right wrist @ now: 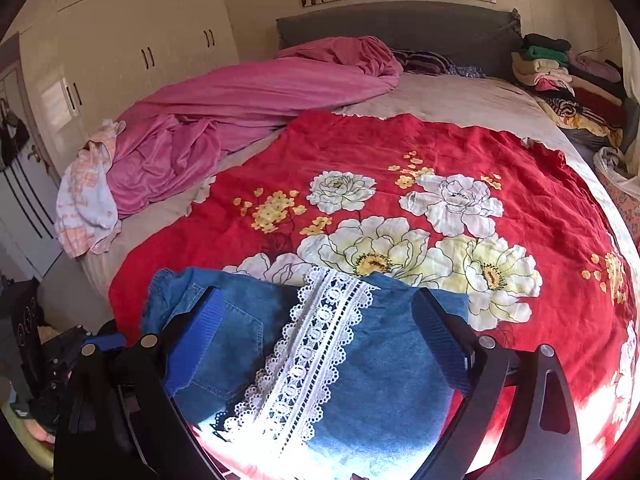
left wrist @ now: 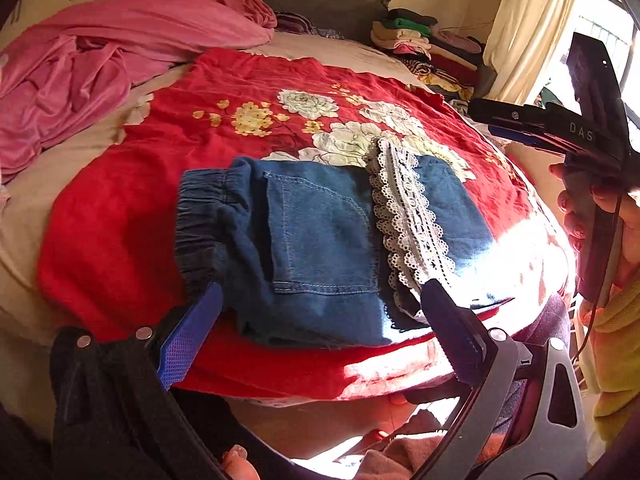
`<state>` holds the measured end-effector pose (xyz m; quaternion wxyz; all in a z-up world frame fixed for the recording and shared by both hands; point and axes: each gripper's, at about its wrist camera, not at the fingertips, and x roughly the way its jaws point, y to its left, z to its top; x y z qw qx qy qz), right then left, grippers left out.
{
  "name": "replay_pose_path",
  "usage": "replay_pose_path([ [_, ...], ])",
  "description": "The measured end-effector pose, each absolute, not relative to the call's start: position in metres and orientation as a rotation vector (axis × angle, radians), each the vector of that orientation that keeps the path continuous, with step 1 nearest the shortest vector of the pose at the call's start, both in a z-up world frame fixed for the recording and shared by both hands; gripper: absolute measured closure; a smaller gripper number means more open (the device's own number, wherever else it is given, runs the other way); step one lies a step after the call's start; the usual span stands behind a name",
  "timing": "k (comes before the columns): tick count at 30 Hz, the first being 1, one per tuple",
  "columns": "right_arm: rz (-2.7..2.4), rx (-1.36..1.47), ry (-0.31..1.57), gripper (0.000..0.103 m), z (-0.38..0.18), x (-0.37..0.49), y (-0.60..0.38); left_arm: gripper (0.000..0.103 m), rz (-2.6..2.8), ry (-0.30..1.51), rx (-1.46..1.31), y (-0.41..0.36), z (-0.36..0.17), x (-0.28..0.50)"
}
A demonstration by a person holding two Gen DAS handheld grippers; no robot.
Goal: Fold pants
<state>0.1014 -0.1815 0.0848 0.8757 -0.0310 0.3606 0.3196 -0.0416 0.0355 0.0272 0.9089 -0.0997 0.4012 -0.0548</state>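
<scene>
Folded denim pants (left wrist: pixel 320 248) on red blanket (left wrist: pixel 120 240), left gripper (left wrist: pixel 320 300) open, seemingly empty

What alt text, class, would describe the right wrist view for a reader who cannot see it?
Folded denim pants with a white lace strip lie on a red floral blanket on a bed, framed by the open right gripper. A crumpled pink sheet lies behind.

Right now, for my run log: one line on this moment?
denim pants: folded on red floral sheet | lace trim on top | left gripper: open | right gripper: open
</scene>
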Motion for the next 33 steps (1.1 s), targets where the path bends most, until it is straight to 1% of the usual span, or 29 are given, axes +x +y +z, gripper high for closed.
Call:
replay_pose_path([
  [8,0.743,-0.131,0.764,0.009,0.086,0.093,-0.129,0.01,-0.028,0.834,-0.295,0.082,0.018,-0.052],
  [16,0.825,-0.211,0.787,0.009,0.081,0.086,-0.075,0.01,0.008,0.861,-0.348,0.107,0.005,-0.057],
  [27,0.903,-0.313,0.847,0.009,0.057,0.082,-0.025,0.01,-0.013,0.897,-0.393,0.114,-0.013,-0.054],
  [33,0.954,-0.37,0.914,0.009,0.037,0.093,-0.004,0.01,-0.091,0.909,-0.479,0.108,-0.023,-0.049],
])
